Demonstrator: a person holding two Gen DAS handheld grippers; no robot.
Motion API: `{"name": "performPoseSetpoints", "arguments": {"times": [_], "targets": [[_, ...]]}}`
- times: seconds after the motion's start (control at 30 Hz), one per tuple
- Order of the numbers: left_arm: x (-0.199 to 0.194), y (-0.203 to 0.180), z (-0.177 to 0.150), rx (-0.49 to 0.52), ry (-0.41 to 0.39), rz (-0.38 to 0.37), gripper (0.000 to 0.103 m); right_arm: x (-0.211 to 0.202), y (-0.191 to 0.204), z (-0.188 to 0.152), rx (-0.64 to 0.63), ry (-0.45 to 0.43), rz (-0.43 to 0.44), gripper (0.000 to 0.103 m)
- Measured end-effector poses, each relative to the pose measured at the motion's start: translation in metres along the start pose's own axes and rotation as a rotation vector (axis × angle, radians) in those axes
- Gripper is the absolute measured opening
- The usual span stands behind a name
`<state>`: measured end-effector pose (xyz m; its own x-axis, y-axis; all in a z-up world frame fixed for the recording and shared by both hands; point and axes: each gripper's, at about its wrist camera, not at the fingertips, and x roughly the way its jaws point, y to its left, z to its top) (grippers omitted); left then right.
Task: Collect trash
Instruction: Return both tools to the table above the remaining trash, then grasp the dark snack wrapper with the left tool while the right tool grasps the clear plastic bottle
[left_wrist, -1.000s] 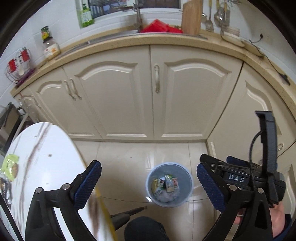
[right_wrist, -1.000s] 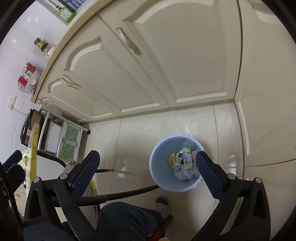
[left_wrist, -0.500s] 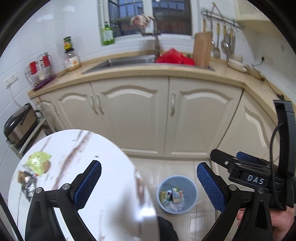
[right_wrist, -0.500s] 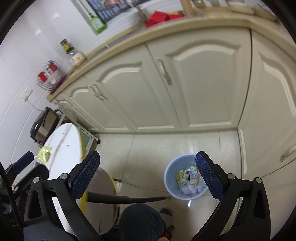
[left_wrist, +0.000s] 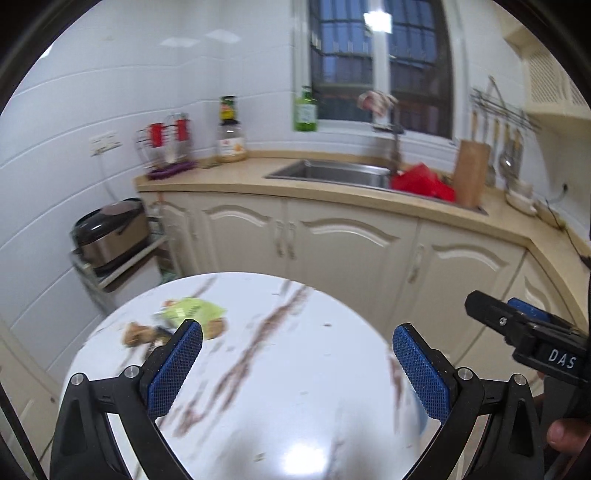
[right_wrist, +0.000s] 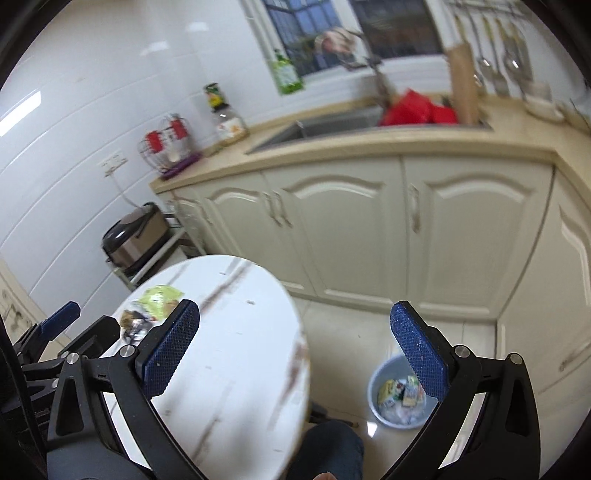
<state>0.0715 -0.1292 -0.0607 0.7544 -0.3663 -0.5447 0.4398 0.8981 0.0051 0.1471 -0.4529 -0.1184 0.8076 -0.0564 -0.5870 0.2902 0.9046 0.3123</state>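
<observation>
Trash lies at the far left of a round white marble table (left_wrist: 295, 369): a green wrapper (left_wrist: 194, 310) and brown crumpled scraps (left_wrist: 138, 334). The wrapper (right_wrist: 160, 297) and the scraps (right_wrist: 133, 321) also show in the right wrist view. My left gripper (left_wrist: 295, 373) is open and empty above the table, with the trash just beyond its left finger. My right gripper (right_wrist: 295, 354) is open and empty over the table's right edge. A blue bin (right_wrist: 400, 397) holding wrappers and tissue stands on the floor to the right of the table. The right gripper's body (left_wrist: 532, 339) shows at right in the left wrist view.
Cream cabinets (left_wrist: 351, 251) with a counter and sink (left_wrist: 332, 173) stand behind the table. A rice cooker (left_wrist: 110, 232) sits on a rack at the left. A red bag (left_wrist: 421, 182) and cutting board (left_wrist: 471, 173) are on the counter. My knee (right_wrist: 328, 450) is beside the bin.
Both grippers have lifted and tilted up from the floor bin toward the table. The left one has swung left, so the table and its trash now fill its view. Both stay open.
</observation>
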Motion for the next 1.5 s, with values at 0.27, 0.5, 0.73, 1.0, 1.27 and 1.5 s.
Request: {"name": "performPoseSetpoints", "arguments": {"times": [0.27,0.5,0.73,1.0,1.27,1.5], "targets": [[-0.058,0.073,-0.029,-0.144,-0.063,0.071,0.102,-0.003,0.094,-0.001,-0.140,-0.026,0.070,0.103],[-0.088,0.131,-0.060,-0.245,-0.078,0.153,0.102,-0.001,0.165,-0.016,-0.257,-0.034,0.125,0.103],[-0.096,0.150,-0.067,-0.280,-0.056,0.208,0.102,0.016,0.200,-0.026,-0.307,-0.006,0.163,0.103],[-0.045,0.160,-0.058,-0.243,0.044,0.210,0.102,0.041,0.210,-0.031,-0.328,0.033,0.131,0.103],[0.055,0.173,-0.029,-0.211,0.159,0.165,0.102,0.098,0.197,-0.034,-0.314,0.146,0.098,0.103],[0.159,0.199,-0.009,-0.202,0.262,0.142,0.102,0.147,0.187,-0.037,-0.292,0.219,0.090,0.103]]}}
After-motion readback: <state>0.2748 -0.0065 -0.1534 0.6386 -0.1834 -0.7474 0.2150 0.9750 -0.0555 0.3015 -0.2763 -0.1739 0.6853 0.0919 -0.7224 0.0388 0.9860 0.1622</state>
